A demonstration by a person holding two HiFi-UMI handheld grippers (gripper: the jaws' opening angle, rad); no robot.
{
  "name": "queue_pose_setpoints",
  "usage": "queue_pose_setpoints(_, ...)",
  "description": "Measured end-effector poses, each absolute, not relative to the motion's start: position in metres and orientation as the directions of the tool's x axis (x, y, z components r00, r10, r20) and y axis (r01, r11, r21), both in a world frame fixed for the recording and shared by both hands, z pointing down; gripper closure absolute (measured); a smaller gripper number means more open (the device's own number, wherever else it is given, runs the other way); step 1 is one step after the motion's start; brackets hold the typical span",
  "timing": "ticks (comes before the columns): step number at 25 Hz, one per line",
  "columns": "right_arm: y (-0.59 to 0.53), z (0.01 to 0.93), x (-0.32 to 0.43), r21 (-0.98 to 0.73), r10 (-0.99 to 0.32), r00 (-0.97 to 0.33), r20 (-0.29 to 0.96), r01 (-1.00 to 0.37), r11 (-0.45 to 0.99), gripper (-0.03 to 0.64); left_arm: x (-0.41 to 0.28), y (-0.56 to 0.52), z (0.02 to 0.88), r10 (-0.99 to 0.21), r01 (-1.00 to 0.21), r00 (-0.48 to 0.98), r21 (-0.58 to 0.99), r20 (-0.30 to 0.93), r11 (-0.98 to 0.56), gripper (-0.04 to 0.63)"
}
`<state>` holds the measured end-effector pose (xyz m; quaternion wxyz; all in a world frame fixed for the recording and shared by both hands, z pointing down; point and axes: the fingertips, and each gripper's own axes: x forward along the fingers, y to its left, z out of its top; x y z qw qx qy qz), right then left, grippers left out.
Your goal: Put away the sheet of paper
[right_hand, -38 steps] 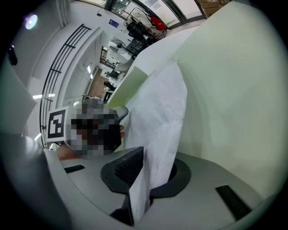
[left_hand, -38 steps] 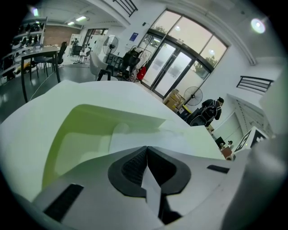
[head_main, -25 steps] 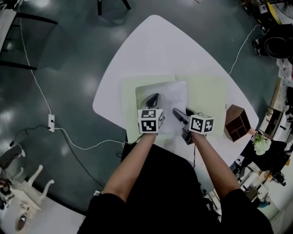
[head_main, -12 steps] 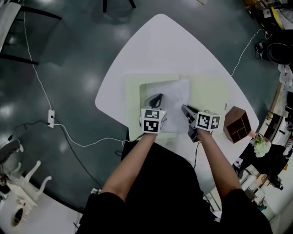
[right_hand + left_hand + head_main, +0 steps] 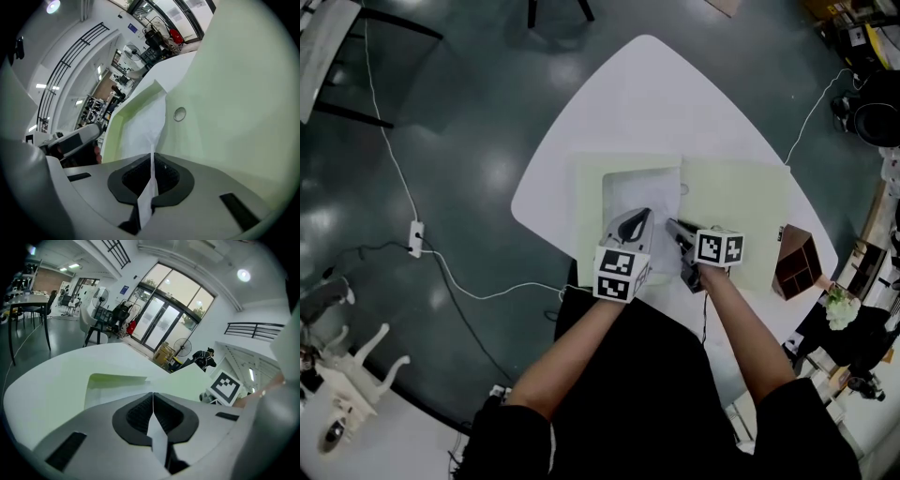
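A white sheet of paper (image 5: 639, 192) lies on the left half of an open pale green folder (image 5: 741, 202) on the white table (image 5: 637, 94). My left gripper (image 5: 641, 217) is shut on the sheet's near edge; in the left gripper view a sliver of paper (image 5: 159, 437) shows between the jaws of the left gripper (image 5: 153, 394). My right gripper (image 5: 671, 226) is just closing tight on the sheet's right edge. In the right gripper view the paper (image 5: 140, 126) runs up from the pinched jaws of the right gripper (image 5: 153, 157), next to the folder (image 5: 234, 93).
A small brown wooden box (image 5: 795, 262) stands at the table's right edge beside the folder. A snap button (image 5: 179, 114) sits on the folder's right half. A white cable and power strip (image 5: 416, 238) lie on the dark floor to the left.
The right gripper has come in to the sheet's right edge and shut on it. The left gripper stays shut on the sheet, which now looks narrower.
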<state>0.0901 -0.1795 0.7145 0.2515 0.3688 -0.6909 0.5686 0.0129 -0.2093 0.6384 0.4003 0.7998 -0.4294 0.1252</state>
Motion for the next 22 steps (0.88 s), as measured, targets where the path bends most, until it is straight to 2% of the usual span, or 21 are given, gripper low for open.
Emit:
queue_pose_setpoints(7,-0.177,0.718,0.07,-0.6,-0.203,-0.61,0.766,-0.792,0.117,0.615,-0.018,-0.182,0.616,-0.606,-0.794,0.591,0.518,0.533,-0.319,0.592)
queue_pose_setpoints(15,-0.165,0.727,0.069,-0.64,-0.194,-0.636,0.747,-0.767,0.051,0.615,-0.063,-0.153,0.602,-0.619,-0.832,0.539,0.478,0.572,-0.283,0.592)
queue_pose_setpoints(22,-0.178,0.727,0.058,-0.685,-0.246,-0.658,0.712,-0.727,-0.038,0.614,-0.085,-0.145,0.604,-0.618,-0.848,0.513,0.465,0.596,-0.255,0.592)
